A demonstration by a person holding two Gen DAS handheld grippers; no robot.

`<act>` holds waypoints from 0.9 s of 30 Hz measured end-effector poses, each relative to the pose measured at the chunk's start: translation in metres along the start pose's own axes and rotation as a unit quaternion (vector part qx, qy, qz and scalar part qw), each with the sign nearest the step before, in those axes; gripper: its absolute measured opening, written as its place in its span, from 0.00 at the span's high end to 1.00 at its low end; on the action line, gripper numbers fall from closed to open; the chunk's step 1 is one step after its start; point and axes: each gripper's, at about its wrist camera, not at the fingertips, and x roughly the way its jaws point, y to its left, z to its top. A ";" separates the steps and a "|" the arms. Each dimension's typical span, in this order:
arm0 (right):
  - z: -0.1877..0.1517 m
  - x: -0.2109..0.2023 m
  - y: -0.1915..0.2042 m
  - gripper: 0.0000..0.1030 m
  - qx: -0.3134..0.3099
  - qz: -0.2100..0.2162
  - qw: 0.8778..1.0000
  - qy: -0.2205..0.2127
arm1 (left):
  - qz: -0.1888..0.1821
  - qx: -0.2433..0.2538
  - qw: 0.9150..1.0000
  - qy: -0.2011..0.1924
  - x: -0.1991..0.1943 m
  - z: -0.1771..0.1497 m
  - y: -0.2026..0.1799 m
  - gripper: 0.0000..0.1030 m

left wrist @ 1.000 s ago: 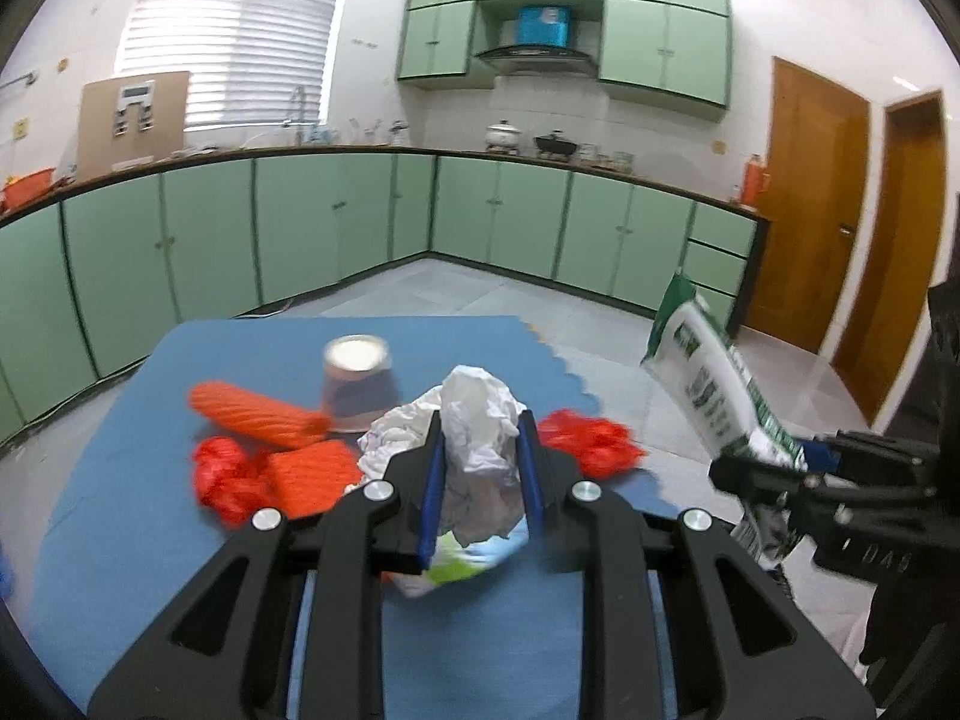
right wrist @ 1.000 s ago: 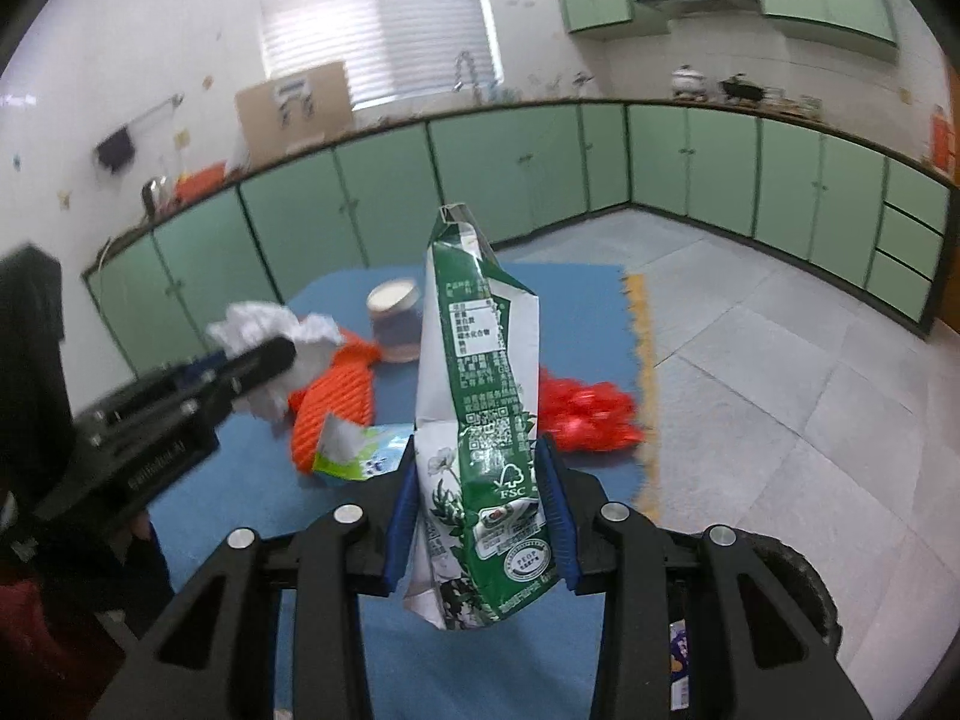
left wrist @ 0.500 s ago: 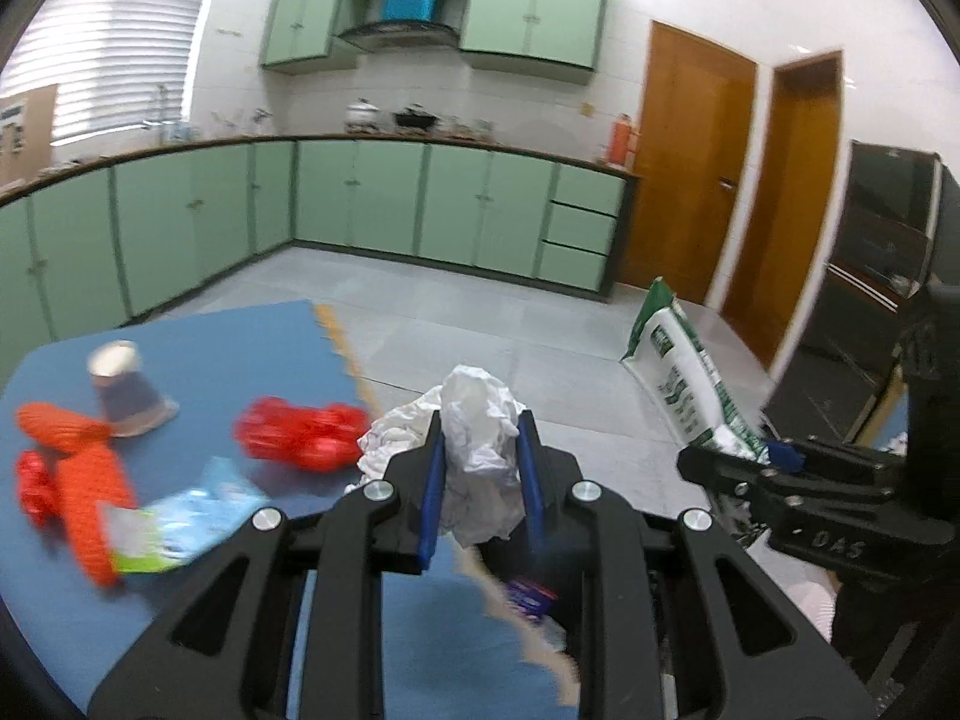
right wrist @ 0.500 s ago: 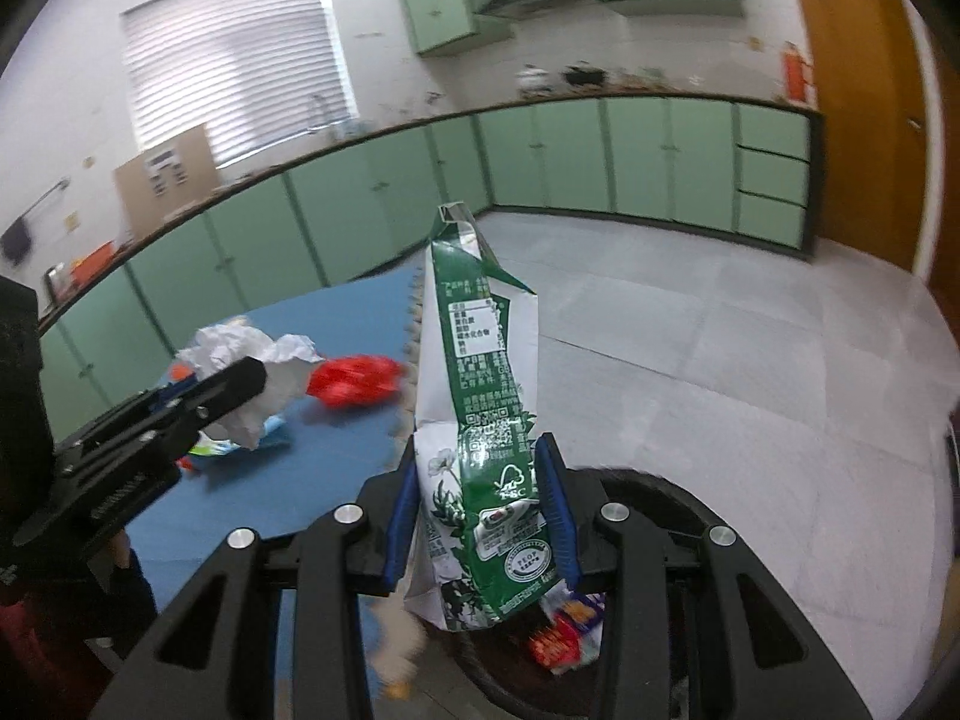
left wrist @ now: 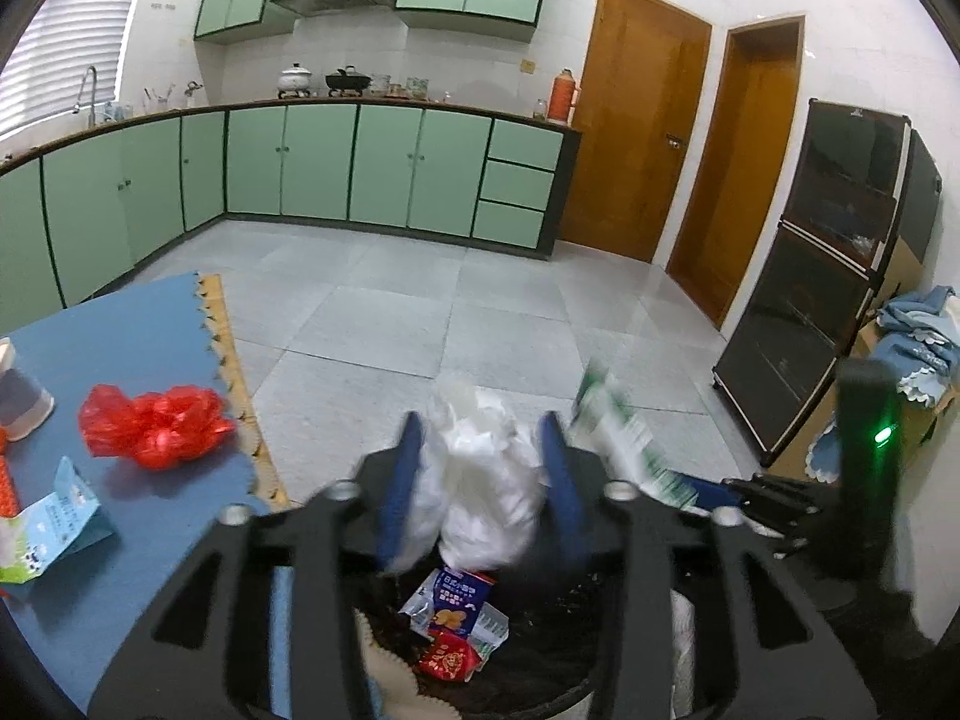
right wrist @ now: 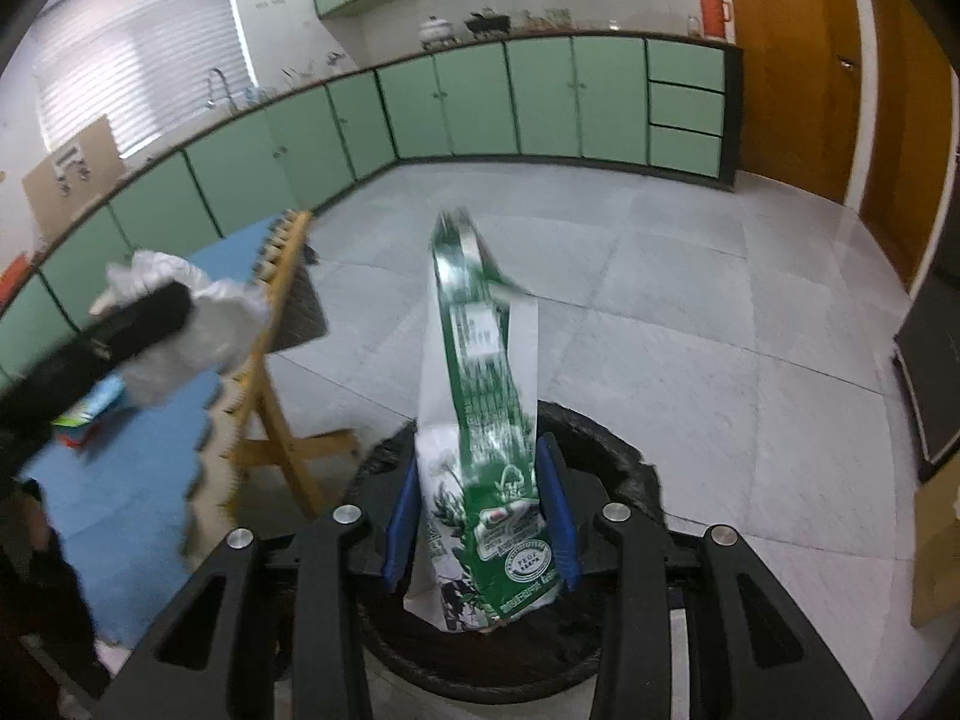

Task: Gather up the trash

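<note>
My left gripper (left wrist: 480, 480) has spread its jaws, and the crumpled white paper wad (left wrist: 480, 480) sits loose between them, blurred, above the black trash bin (left wrist: 540, 654). It also shows in the right wrist view (right wrist: 180, 324). My right gripper (right wrist: 483, 510) has opened slightly around a green-and-white milk carton (right wrist: 480, 420), which tilts over the bin (right wrist: 624, 468). The bin holds snack wrappers (left wrist: 450, 618).
A blue table (left wrist: 120, 372) on the left carries a red plastic bag (left wrist: 150, 426), a paper cup (left wrist: 18, 396) and a light blue wrapper (left wrist: 60, 510). A wooden stand (right wrist: 270, 408) supports the table edge. A black cabinet (left wrist: 810, 300) stands at the right.
Both grippers swung from the table to above the trash bin. Both pairs of jaws have widened, and the paper wad and carton look blurred and loosened.
</note>
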 end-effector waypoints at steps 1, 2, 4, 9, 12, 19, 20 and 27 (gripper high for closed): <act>-0.002 0.004 -0.003 0.53 0.001 -0.008 1.000 0.003 | -0.001 0.001 1.000 -0.001 0.000 0.000 0.000 0.44; -0.003 0.005 -0.005 0.49 0.004 -0.010 1.000 0.005 | 0.001 0.002 1.000 -0.003 0.001 0.002 -0.001 0.39; -0.006 0.007 -0.009 0.46 0.012 -0.013 1.000 0.007 | 0.000 0.002 1.000 -0.005 0.000 0.003 -0.001 0.36; -0.003 -0.001 -0.007 0.35 0.014 -0.015 1.000 -0.010 | 0.007 -0.006 1.000 -0.008 -0.004 0.004 0.003 0.33; 0.003 -0.013 0.002 0.25 0.010 -0.009 0.999 -0.035 | 0.022 -0.007 1.000 -0.019 -0.016 0.004 0.009 0.31; 0.020 -0.037 0.054 0.12 -0.029 0.018 0.995 -0.089 | 0.095 -0.010 0.994 -0.051 -0.067 0.000 0.050 0.25; 0.021 -0.038 0.062 0.11 -0.036 0.023 0.995 -0.093 | 0.108 -0.012 0.993 -0.054 -0.074 -0.001 0.056 0.25; 0.024 -0.033 0.121 0.11 -0.083 0.063 0.990 -0.098 | 0.246 -0.033 0.967 -0.051 -0.117 -0.024 0.129 0.25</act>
